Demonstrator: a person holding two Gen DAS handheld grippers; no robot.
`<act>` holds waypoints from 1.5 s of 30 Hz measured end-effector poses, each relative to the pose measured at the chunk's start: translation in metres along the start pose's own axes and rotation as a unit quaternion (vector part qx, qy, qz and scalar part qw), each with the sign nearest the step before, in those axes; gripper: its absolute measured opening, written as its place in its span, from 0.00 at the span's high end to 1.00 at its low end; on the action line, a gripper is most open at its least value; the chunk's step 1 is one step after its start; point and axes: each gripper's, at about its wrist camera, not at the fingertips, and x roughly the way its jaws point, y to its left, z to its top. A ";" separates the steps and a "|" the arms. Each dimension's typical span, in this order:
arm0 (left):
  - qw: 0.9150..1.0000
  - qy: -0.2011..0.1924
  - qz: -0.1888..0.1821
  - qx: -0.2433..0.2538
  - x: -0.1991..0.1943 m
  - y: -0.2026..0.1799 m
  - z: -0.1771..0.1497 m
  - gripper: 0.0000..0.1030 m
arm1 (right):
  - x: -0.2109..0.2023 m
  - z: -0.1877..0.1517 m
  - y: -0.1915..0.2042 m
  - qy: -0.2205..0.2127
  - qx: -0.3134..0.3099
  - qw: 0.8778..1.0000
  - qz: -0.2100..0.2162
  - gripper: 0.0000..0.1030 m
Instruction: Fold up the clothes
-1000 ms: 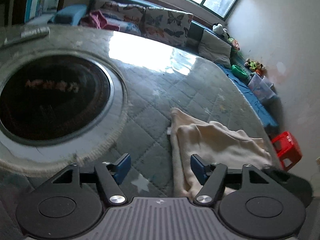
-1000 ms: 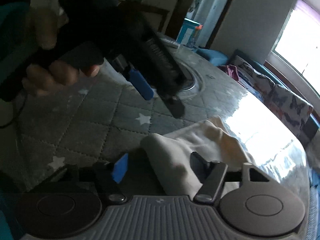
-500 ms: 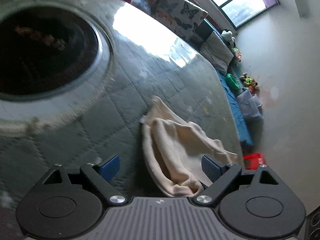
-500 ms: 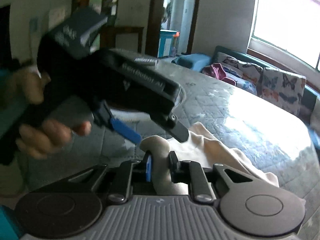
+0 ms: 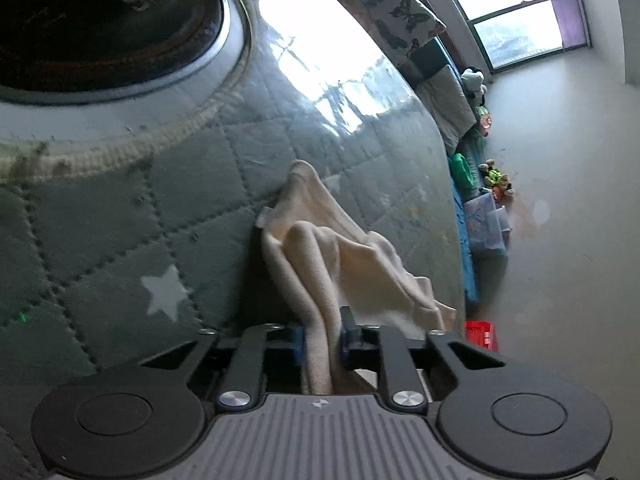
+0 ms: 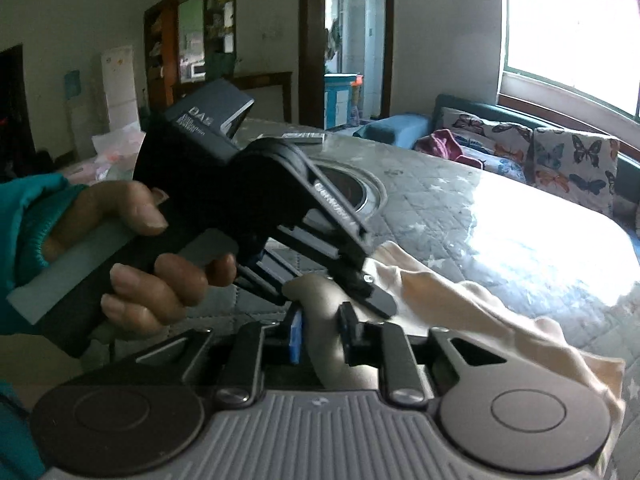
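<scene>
A cream cloth (image 5: 340, 256) lies crumpled on the quilted grey-green table cover (image 5: 120, 240). My left gripper (image 5: 322, 340) is shut on a bunched fold at the cloth's near edge, and the rest trails away toward the table's right side. In the right wrist view the same cream cloth (image 6: 460, 304) is lifted at its near end, and my right gripper (image 6: 320, 336) is shut on a rolled fold of it. The left gripper (image 6: 352, 280), held by a hand (image 6: 160, 280) in a teal sleeve, grips the cloth just beyond my right fingers.
A round dark recess (image 5: 100, 20) with a pale rim sits in the table at upper left. A sofa with butterfly cushions (image 6: 560, 160) runs along the window. A red stool (image 5: 482, 334) and toys stand on the floor beyond the table's right edge.
The left gripper dropped onto the cloth's near edge and went from open to shut on it. The right gripper, shut on the cloth since half a second ago, has raised it slightly.
</scene>
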 end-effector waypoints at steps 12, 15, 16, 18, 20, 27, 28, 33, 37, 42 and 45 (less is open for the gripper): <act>0.999 -0.010 0.023 0.022 -0.011 0.009 0.005 0.85 | -0.048 -0.047 -0.100 0.004 0.141 0.978 -0.154 0.60; 0.999 -0.011 0.027 0.030 -0.013 0.009 0.004 0.85 | -0.046 -0.062 -0.135 0.006 0.185 0.968 -0.171 0.59; 0.999 -0.011 0.028 0.032 -0.014 0.009 0.004 0.85 | -0.043 -0.063 -0.142 0.005 0.196 0.965 -0.172 0.57; 0.999 -0.010 0.030 0.034 -0.014 0.009 0.005 0.85 | -0.034 -0.066 -0.154 0.000 0.219 0.961 -0.167 0.55; 0.999 -0.009 0.032 0.037 -0.013 0.008 0.007 0.85 | -0.026 -0.068 -0.163 -0.004 0.241 0.958 -0.158 0.55; 0.998 -0.007 0.034 0.043 -0.012 0.006 0.005 0.85 | -0.025 -0.078 -0.165 -0.027 0.279 0.952 -0.126 0.73; 0.998 -0.009 0.037 0.045 -0.012 0.006 0.005 0.85 | -0.027 -0.079 -0.165 -0.031 0.286 0.950 -0.124 0.79; 0.998 -0.011 0.043 0.052 -0.014 0.003 0.004 0.85 | -0.038 -0.080 -0.164 -0.054 0.308 0.942 -0.120 0.91; 0.996 -0.018 0.046 0.079 -0.017 -0.011 0.002 0.85 | -0.047 -0.077 -0.156 -0.066 0.297 0.945 -0.120 0.92; 0.992 -0.021 0.024 0.119 -0.016 -0.047 0.004 0.85 | -0.070 -0.068 -0.149 -0.097 0.283 0.944 -0.138 0.92; 0.989 -0.019 0.008 0.149 -0.006 -0.075 0.003 0.86 | -0.087 -0.062 -0.153 -0.107 0.271 0.943 -0.162 0.93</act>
